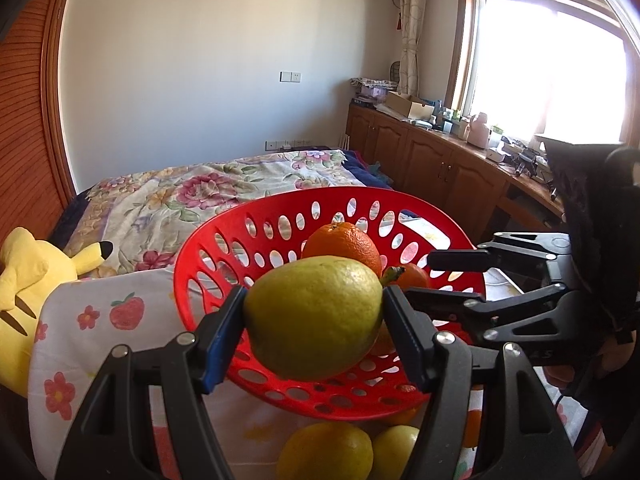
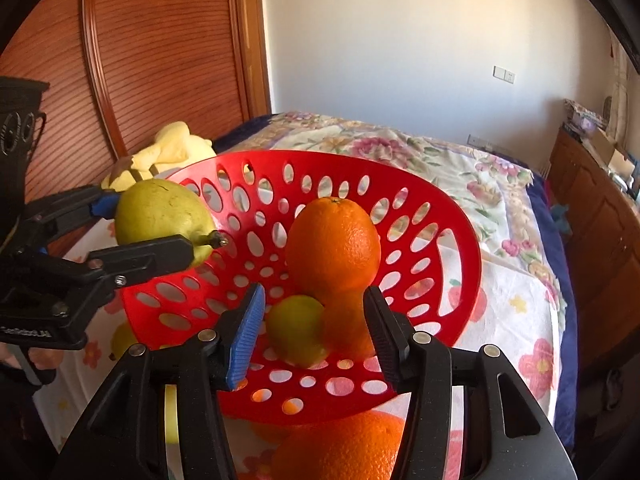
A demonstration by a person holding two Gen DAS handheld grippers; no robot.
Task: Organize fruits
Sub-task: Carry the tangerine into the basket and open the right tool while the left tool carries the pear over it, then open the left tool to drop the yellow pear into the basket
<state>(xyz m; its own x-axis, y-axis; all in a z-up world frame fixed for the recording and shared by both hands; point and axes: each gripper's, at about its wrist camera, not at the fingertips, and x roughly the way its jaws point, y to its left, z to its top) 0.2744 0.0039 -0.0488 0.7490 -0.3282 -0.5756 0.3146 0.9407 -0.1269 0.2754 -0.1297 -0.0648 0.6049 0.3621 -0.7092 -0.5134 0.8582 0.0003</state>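
My left gripper point(image 1: 314, 320) is shut on a green pear point(image 1: 314, 316) and holds it over the near rim of the red perforated basket point(image 1: 224, 236); the pear also shows in the right wrist view point(image 2: 160, 212) at the basket's left rim point(image 2: 460, 220). An orange point(image 2: 334, 244) sits on other fruit in the basket, beside a yellow-green lemon point(image 2: 294, 328). My right gripper point(image 2: 314, 332) is open and empty over the basket's near edge; it shows in the left wrist view point(image 1: 448, 276) at the right.
The basket rests on a flower-printed cloth point(image 1: 100, 344) on a bed with a floral quilt point(image 1: 192, 192). Two lemons point(image 1: 324, 452) and an orange point(image 2: 344, 448) lie in front of the basket. A yellow plush toy point(image 1: 24, 280) lies to the left. Wooden cabinets point(image 1: 432, 160) stand on the right.
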